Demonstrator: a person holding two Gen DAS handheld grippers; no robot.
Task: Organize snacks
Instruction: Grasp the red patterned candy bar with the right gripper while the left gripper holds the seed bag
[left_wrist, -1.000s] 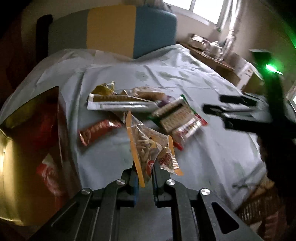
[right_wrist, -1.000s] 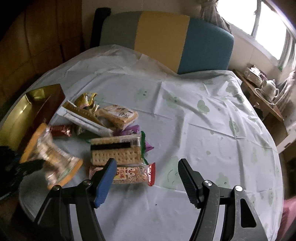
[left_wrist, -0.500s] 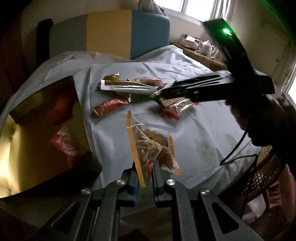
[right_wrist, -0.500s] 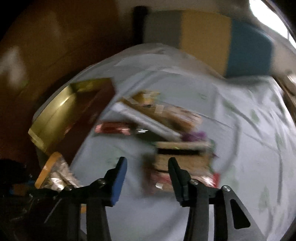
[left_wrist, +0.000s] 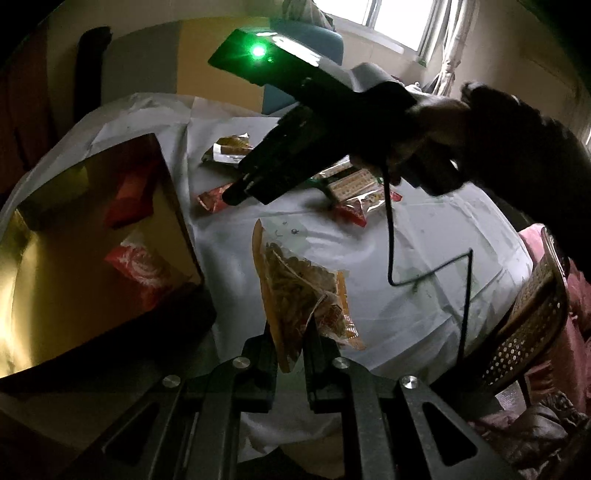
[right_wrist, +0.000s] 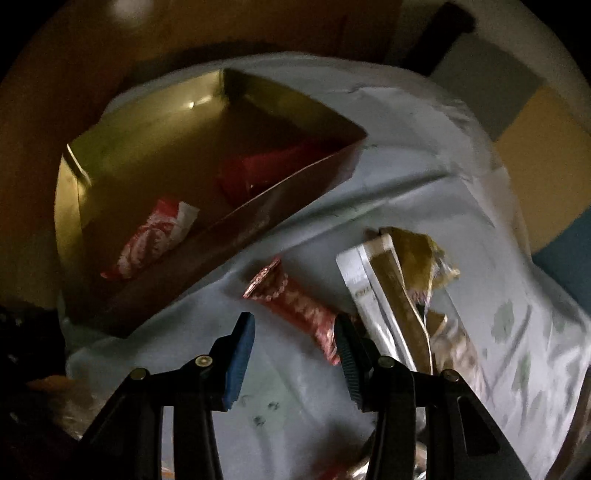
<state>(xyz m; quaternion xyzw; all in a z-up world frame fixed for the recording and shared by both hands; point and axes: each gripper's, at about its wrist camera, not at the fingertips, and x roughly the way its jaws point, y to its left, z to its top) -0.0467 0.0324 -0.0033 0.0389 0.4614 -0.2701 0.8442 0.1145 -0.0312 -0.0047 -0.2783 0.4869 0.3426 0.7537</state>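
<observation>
My left gripper (left_wrist: 291, 341) is shut on the lower edge of a clear snack bag with orange trim (left_wrist: 295, 291), held above the white tablecloth next to the gold box (left_wrist: 74, 258). My right gripper (right_wrist: 293, 354) points down with its jaws half apart and nothing pressed between the pads. A red wrapped bar (right_wrist: 295, 306) lies just beyond its fingertips, one end close to the right finger. In the left wrist view the right gripper (left_wrist: 236, 192) is a dark shape over that red bar (left_wrist: 210, 197). The gold box (right_wrist: 295, 177) holds a red-and-white wrapper (right_wrist: 155, 236).
A long silver-and-gold pack (right_wrist: 373, 295) lies right of the red bar. Cracker packs (left_wrist: 354, 184) sit further right. A grey, yellow and blue chair back (right_wrist: 535, 129) stands behind the table. A wicker chair (left_wrist: 524, 332) and a dangling cable (left_wrist: 391, 258) are at the right.
The right gripper swung left across the table, rolled, and narrowed its jaws, ending over the red bar. The left gripper carried the bag toward the box side.
</observation>
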